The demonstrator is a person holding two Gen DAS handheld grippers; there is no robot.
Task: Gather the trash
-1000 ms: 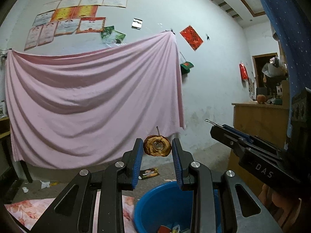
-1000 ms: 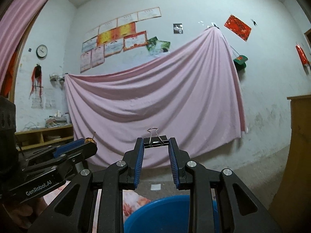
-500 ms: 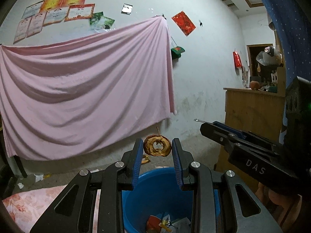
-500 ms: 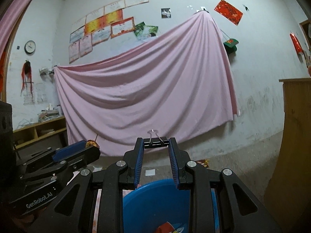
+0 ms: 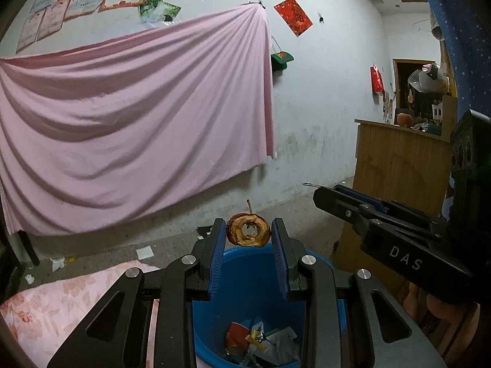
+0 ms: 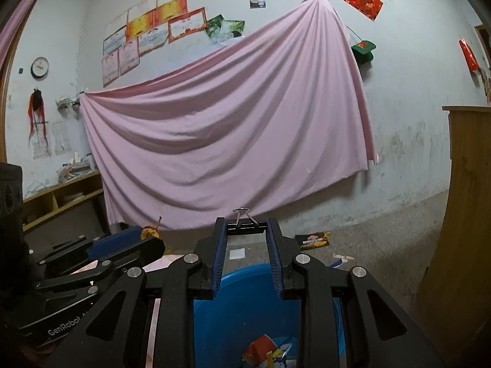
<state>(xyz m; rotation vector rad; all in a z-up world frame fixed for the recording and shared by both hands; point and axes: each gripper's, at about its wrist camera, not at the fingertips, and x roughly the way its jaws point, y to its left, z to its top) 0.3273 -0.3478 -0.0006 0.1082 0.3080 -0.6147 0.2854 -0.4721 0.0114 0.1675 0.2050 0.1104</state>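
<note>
The left claw (image 5: 248,239) is squeezing a brown, dried apple slice (image 5: 248,234) between its blue pads (image 5: 214,254). The slice is ring-shaped with a hole in the middle and a thin stem sticking up. The claw is only a little way open, just as wide as the slice. The right claw (image 6: 245,239) is pinching a black binder clip (image 6: 245,225) at its tips, with the clip's wire handle poking up. It too is only a little way open, gripping the clip tight.

Both claws are hanging side by side over a blue bucket (image 5: 245,279). Inside the bucket some trash (image 5: 260,340) is lying: crumpled wrappers in red, white and green. A pink flowered cloth (image 5: 61,300) is lying just left of the bucket.

Farther off, small paper scraps (image 5: 144,252) and a dark wrapper (image 6: 313,240) are sitting on the grey floor (image 6: 383,245). A wooden cabinet (image 5: 396,165) is standing on the right. At the back, a big pink sheet (image 5: 132,122) is hanging across the pale wall, with certificates (image 6: 156,24) and a round clock (image 6: 40,67) hanging on the wall too.
</note>
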